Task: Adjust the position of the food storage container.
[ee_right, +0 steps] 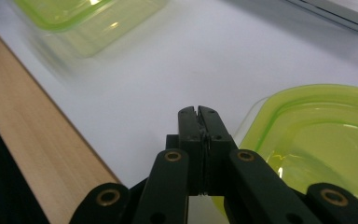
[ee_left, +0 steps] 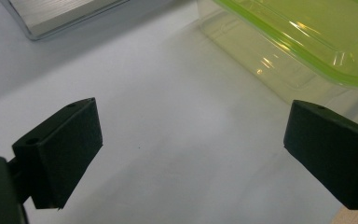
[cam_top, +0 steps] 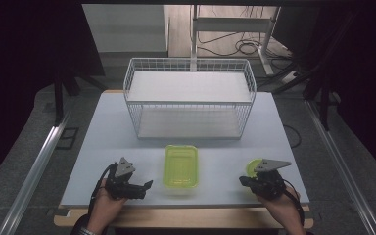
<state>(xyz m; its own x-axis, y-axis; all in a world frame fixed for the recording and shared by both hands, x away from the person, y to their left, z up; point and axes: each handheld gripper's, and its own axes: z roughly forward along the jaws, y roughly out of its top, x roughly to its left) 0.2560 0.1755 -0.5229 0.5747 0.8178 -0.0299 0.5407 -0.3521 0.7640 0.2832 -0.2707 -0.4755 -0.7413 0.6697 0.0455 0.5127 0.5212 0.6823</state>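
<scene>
Lying just beside right gripper: round container.

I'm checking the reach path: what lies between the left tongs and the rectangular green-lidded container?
Nothing: in the high view, bare white table separates the left tongs from the container. The left gripper view shows the same bare stretch.

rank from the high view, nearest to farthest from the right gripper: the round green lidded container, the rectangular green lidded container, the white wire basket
1. Round green lidded container: right beside the right gripper, partly behind it.
2. Rectangular green lidded container: toward the table's middle.
3. White wire basket: at the far side of the table.
</scene>
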